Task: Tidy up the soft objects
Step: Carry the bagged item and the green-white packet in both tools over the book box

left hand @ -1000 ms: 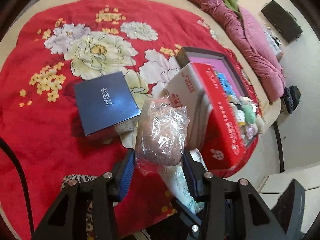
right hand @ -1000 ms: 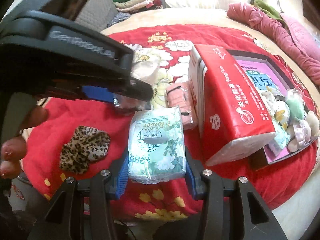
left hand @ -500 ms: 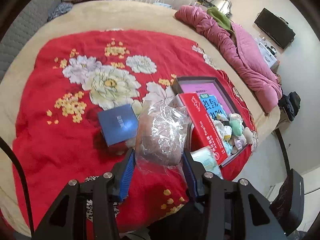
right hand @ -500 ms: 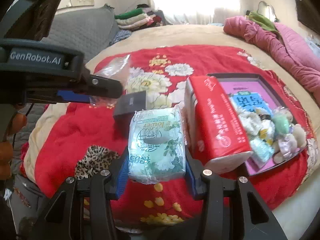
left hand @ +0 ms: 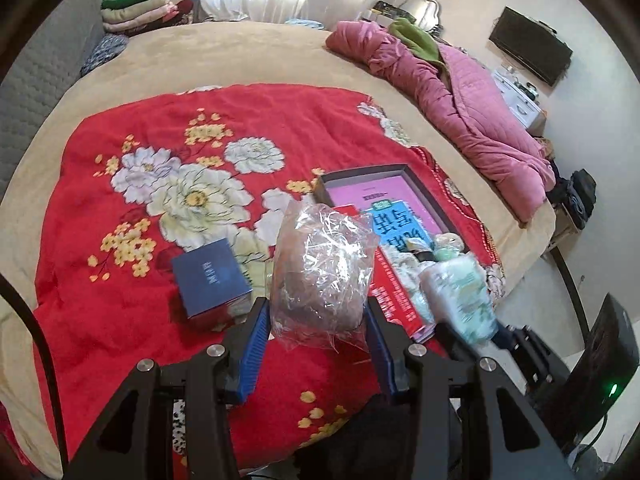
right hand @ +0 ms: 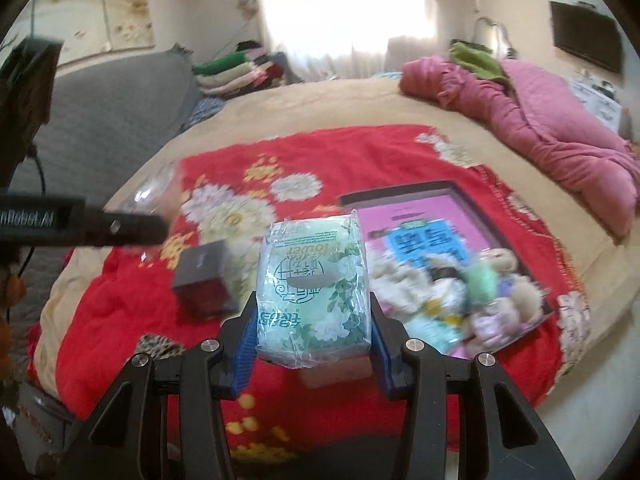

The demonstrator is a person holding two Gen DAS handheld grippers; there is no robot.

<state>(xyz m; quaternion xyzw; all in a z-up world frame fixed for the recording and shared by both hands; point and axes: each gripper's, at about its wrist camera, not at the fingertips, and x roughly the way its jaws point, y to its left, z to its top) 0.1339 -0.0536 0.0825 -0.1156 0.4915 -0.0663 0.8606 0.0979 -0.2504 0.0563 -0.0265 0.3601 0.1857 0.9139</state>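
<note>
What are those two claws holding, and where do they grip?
Left gripper pinches a plastic-wrapped brown bundle by its sides; right gripper a tissue pack likewise.

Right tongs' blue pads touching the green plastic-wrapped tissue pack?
Touching. The right wrist view shows the right tongs with both blue pads pressed against the sides of the green plastic-wrapped tissue pack, held above the red floral blanket.

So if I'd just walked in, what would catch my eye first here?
Probably the bright red floral blanket spread over the bed. Above it, each hand-held gripper carries a soft package: the left hand-held gripper clamps a crinkly clear plastic bag with something brown inside, the right hand-held gripper a pale green wrapped tissue pack. A dark tray with a pink floor, holding small plush toys, lies to the right.
</note>
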